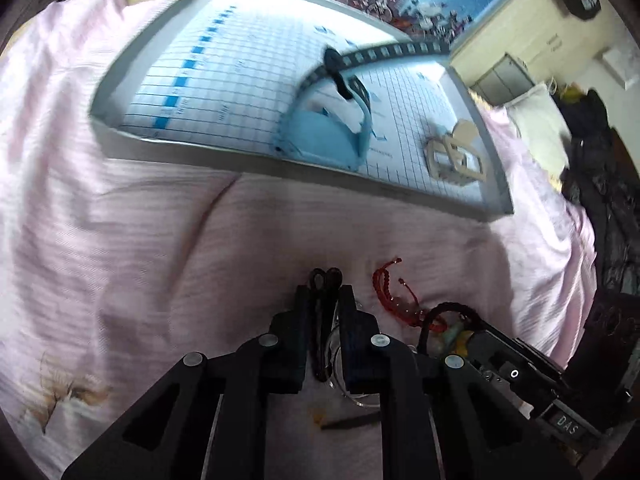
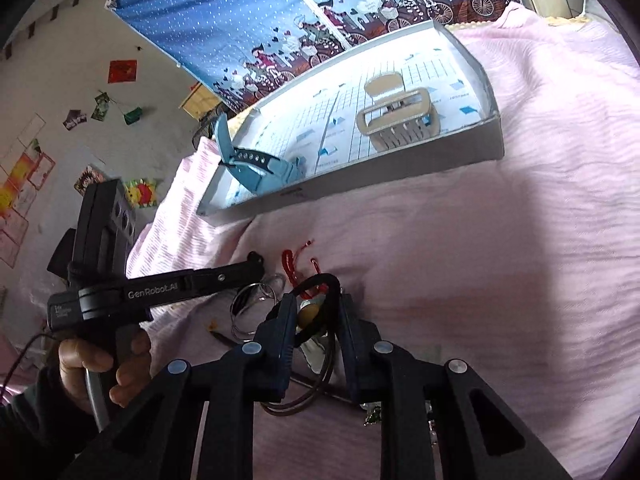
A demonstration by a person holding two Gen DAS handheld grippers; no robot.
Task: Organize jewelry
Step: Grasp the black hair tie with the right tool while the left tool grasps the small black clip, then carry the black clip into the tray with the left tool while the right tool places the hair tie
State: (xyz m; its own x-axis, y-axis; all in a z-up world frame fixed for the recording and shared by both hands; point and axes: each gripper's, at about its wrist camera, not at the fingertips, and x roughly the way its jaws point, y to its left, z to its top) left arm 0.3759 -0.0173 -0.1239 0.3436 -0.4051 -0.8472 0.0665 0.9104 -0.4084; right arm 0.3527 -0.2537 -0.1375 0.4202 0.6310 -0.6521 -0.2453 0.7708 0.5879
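Home bedroom, pink bedsheet (image 2: 500,240), patterned blue fabric wardrobe (image 2: 224,16), stickers on wall (image 2: 80,120)

Left gripper (image 1: 325,292) and right gripper (image 2: 314,304), fingers narrowed.

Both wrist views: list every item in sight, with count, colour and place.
Tray: one, grey, grid-lined, on the bedspread.
Watch: one, light blue, black strap, in the tray.
Hair claw: one, beige, in the tray.
Red bracelet: one, on the bedspread beside the left tool.
Black cord: one, between the left tool's fingers.
Black band: one, at the right tool's tips.
Rings: clear, count unclear, in the pile.
Bedspread: one, pink.
Left tool: black.
Right tool: black.
Hand: one, gripping the left tool.
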